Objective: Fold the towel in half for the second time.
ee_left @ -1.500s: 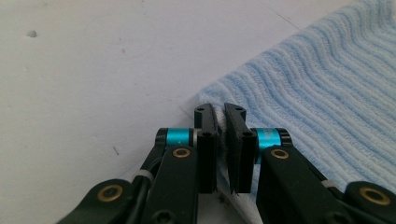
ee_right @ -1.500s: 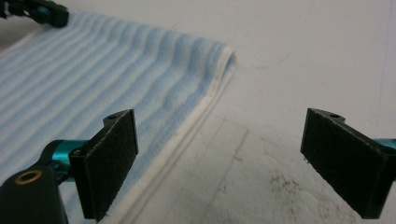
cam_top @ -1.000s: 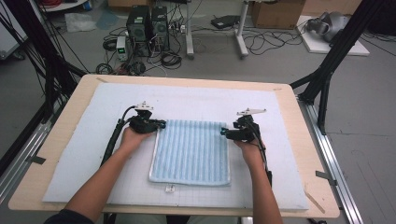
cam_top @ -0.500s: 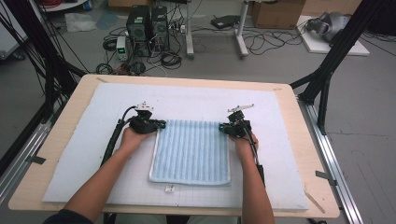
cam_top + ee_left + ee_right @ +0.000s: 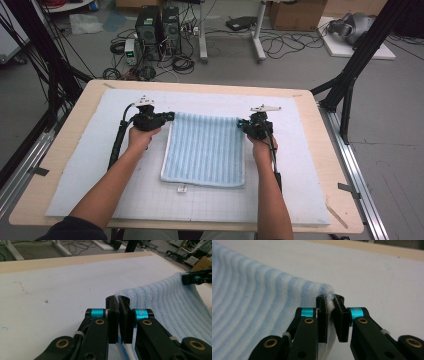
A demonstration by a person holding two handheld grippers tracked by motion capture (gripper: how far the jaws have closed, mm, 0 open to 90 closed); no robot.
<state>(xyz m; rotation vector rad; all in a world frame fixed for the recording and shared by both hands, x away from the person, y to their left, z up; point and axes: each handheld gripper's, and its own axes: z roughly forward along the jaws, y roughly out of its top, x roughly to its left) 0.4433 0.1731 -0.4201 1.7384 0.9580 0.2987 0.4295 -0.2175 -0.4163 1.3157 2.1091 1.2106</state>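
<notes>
Both grippers are tied up: left gripper (image 5: pixel 117 315) and right gripper (image 5: pixel 331 315) each pinch a far corner of the blue towel (image 5: pixel 205 150), so I've got cloth strung between them. White mat (image 5: pixel 310 165) is bare left, right and beyond the towel, open passage there. Small white tag (image 5: pixel 182 189) sits just near the towel's front edge, probably flat, hard to tell. Forearms cross the near mat.

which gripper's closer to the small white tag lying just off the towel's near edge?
Left, slightly. The tag sits toward the towel's left side. The left gripper pinches the far left corner; the right gripper pinches the far right corner, farther across.
</notes>
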